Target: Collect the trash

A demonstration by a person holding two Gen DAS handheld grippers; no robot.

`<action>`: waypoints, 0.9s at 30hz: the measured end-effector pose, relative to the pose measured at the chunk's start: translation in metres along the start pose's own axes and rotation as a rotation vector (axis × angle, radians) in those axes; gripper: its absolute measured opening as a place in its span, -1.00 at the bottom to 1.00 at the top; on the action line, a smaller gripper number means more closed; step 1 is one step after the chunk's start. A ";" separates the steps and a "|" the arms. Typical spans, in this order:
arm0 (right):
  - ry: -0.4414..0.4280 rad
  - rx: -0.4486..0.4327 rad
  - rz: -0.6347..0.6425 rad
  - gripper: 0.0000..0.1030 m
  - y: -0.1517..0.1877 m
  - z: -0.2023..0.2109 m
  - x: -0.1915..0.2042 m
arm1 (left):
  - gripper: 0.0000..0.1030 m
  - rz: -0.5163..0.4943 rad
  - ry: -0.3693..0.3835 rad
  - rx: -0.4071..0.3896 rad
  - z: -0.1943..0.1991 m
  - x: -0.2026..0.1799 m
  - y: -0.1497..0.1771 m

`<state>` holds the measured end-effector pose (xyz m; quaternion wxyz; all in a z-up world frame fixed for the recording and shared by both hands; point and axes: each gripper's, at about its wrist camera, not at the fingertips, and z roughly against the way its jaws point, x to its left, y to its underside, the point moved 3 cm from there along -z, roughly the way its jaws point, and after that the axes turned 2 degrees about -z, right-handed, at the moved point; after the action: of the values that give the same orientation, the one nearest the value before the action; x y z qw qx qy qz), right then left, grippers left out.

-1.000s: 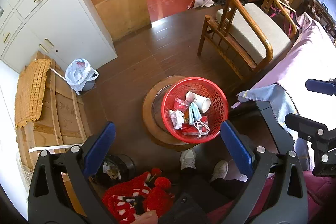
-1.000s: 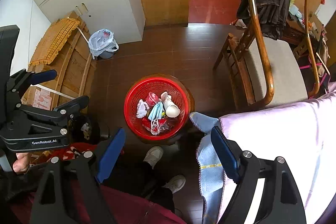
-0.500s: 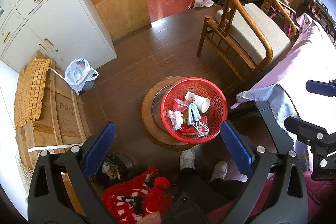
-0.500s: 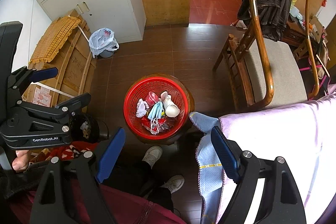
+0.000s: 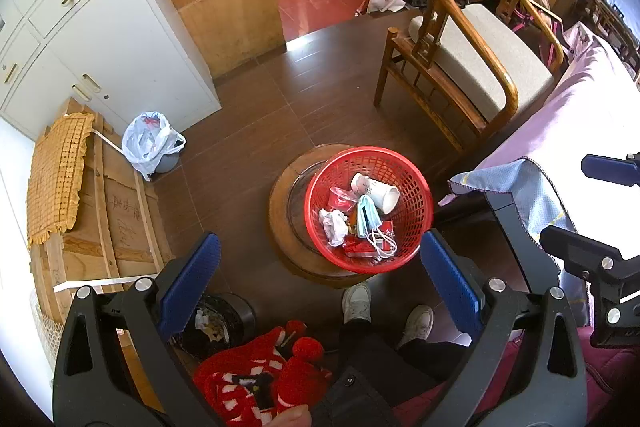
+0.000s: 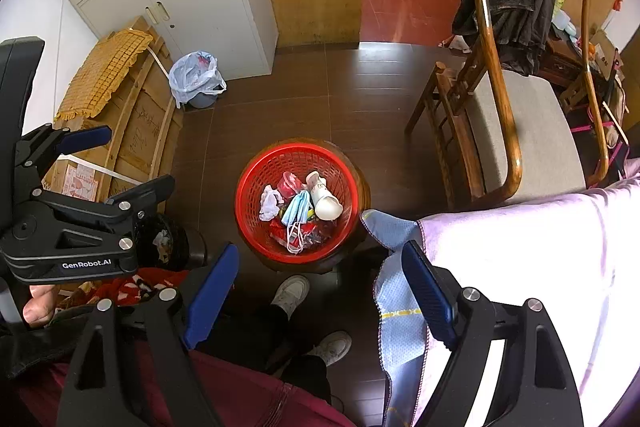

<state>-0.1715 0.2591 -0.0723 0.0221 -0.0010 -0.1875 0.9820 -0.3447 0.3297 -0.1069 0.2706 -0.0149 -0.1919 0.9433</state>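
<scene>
Both tongs up high and spread wide, nothing held, and barely a twitch since a second ago.

My left gripper hangs with its blue pads far apart, and my right gripper is just as wide and empty. Below me the red basket sits on the round wooden stool, exactly where it was. It holds a white paper cup on its side, a blue face mask beside it, a crumpled white tissue to the left and red wrappers at the near edge. Only change: the basket has drifted a touch left in my left view. My white shoes stand just near of the stool. The lined bin waits far left by the white cabinet, well apart from the basket.
</scene>
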 end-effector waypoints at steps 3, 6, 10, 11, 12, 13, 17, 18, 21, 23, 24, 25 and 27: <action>0.000 0.001 0.000 0.60 0.001 0.000 0.000 | 0.87 0.002 0.000 0.001 0.000 0.000 0.001; 0.000 0.001 0.000 0.60 0.001 -0.001 -0.001 | 0.87 0.003 0.001 0.003 0.000 -0.001 0.000; -0.001 0.006 0.000 0.60 0.004 -0.004 -0.001 | 0.87 0.002 0.000 0.002 0.000 0.000 0.001; -0.002 0.008 0.001 0.60 0.005 -0.005 -0.001 | 0.87 0.003 0.000 0.002 0.000 0.000 0.001; -0.002 0.010 0.001 0.60 0.005 -0.005 -0.001 | 0.87 0.001 0.000 0.003 0.000 -0.001 0.001; -0.003 0.012 0.001 0.60 0.005 -0.006 -0.002 | 0.87 0.000 0.000 0.004 -0.001 -0.002 0.001; -0.005 0.017 0.003 0.60 0.005 -0.007 -0.004 | 0.87 -0.001 -0.001 0.004 -0.001 -0.003 0.001; -0.004 0.017 0.002 0.60 0.004 -0.007 -0.003 | 0.87 -0.002 0.000 0.005 -0.001 -0.004 0.001; -0.005 0.022 0.002 0.60 0.004 -0.008 -0.004 | 0.87 -0.002 0.001 0.006 -0.001 -0.005 0.002; -0.006 0.023 0.000 0.60 0.004 -0.008 -0.005 | 0.87 -0.005 0.000 0.008 -0.002 -0.008 0.003; -0.006 0.025 -0.001 0.60 0.004 -0.008 -0.005 | 0.87 -0.005 0.000 0.008 -0.002 -0.008 0.002; -0.006 0.026 -0.002 0.60 0.003 -0.009 -0.006 | 0.87 -0.005 0.001 0.008 -0.003 -0.008 0.002; -0.007 0.030 -0.003 0.60 0.004 -0.009 -0.008 | 0.87 -0.008 0.004 0.012 -0.004 -0.011 0.002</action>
<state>-0.1638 0.2589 -0.0825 0.0231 0.0031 -0.1729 0.9847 -0.3356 0.3241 -0.1124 0.2746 -0.0144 -0.1860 0.9433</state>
